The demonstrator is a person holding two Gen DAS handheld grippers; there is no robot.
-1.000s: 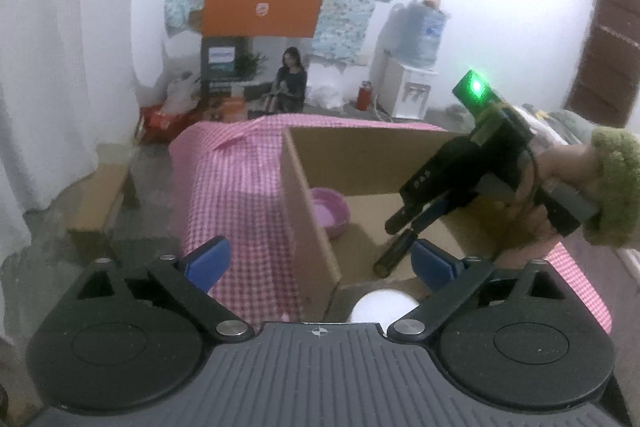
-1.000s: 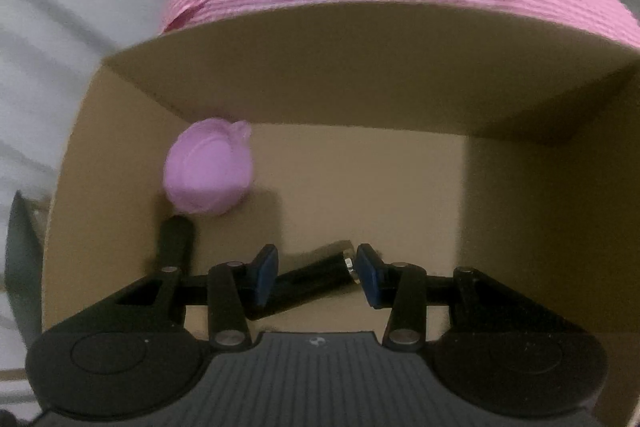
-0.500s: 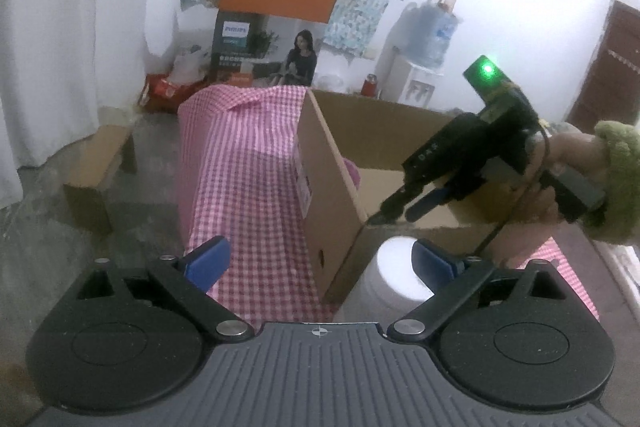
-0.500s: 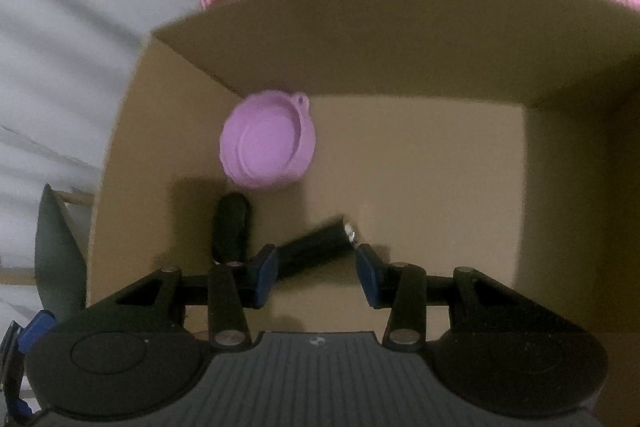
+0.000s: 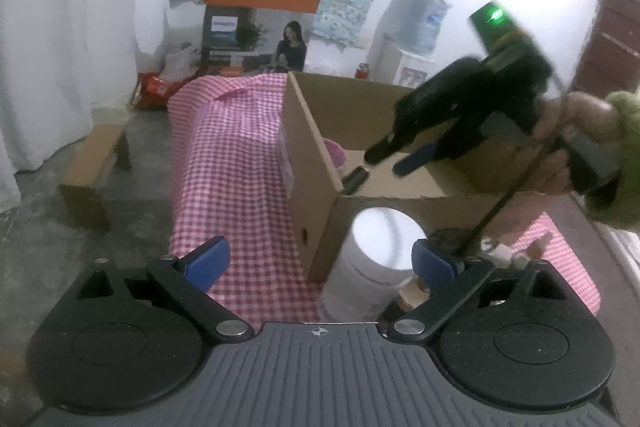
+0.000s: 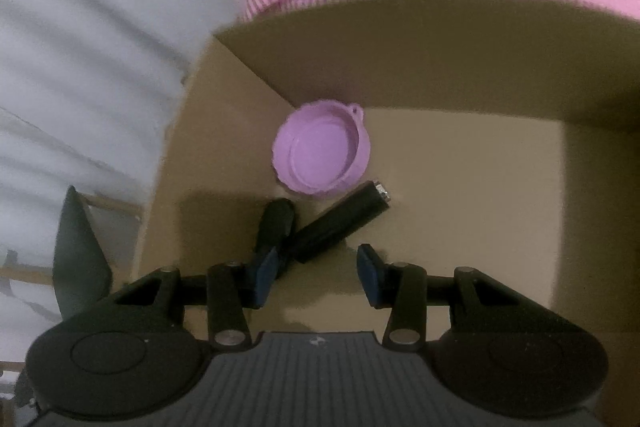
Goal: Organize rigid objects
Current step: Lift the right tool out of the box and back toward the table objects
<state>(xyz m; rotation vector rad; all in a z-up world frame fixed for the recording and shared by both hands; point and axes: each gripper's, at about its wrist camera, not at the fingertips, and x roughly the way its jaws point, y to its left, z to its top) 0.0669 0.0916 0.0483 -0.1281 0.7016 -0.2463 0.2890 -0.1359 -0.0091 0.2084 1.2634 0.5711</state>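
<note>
Jaws of right gripper (image 6: 318, 269) apart, black cylinder (image 6: 340, 223) below, second dark object (image 6: 274, 227) — perhaps another cylinder — half-hidden

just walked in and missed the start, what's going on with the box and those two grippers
A person with a handheld gripper in each hand is sorting small items into a cardboard box on a table with a pink checked cloth. The right gripper hangs open over the box with nothing in it. Below it on the box floor lie a black cylinder, a second dark object and a purple lid. The left gripper is open too, near a white container that stands outside the box.
</note>
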